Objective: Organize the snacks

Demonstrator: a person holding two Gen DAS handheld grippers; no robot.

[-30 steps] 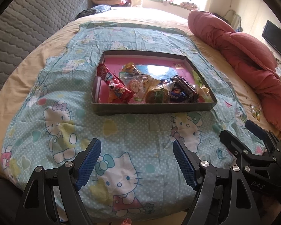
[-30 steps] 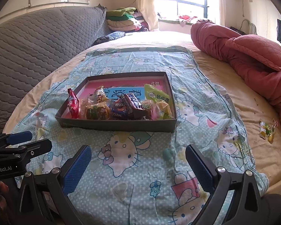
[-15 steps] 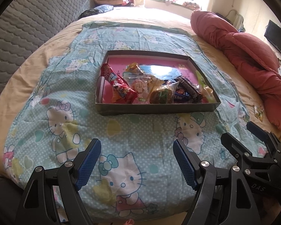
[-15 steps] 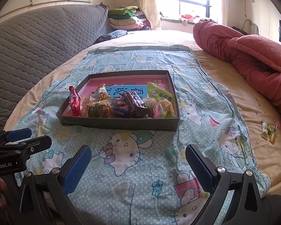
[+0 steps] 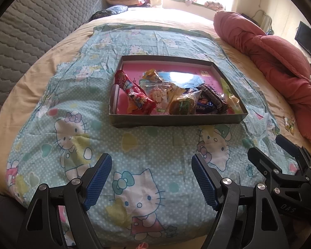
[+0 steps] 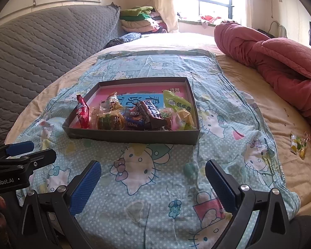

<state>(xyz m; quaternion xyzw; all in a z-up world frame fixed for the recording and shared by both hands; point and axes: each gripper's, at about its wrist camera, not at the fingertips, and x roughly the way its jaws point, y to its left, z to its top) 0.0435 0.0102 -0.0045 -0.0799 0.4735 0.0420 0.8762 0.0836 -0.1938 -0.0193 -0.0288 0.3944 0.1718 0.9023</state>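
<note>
Box (image 6: 132, 138) sits mid-cloth (image 6: 155, 176) on the bed, snacks piled along its near wall: red packet (image 6: 83, 112) at the left end, dark bar (image 6: 150, 111) middle, green packet (image 6: 176, 103) at the right end. Loose candy (image 6: 298, 145) lies on the bare sheet well right of box, near the red quilt (image 6: 280, 60). Left gripper (image 5: 150, 178) and right gripper (image 6: 153, 183) both near side of box, well short of it, jaws apart, nothing between the pads.
</note>
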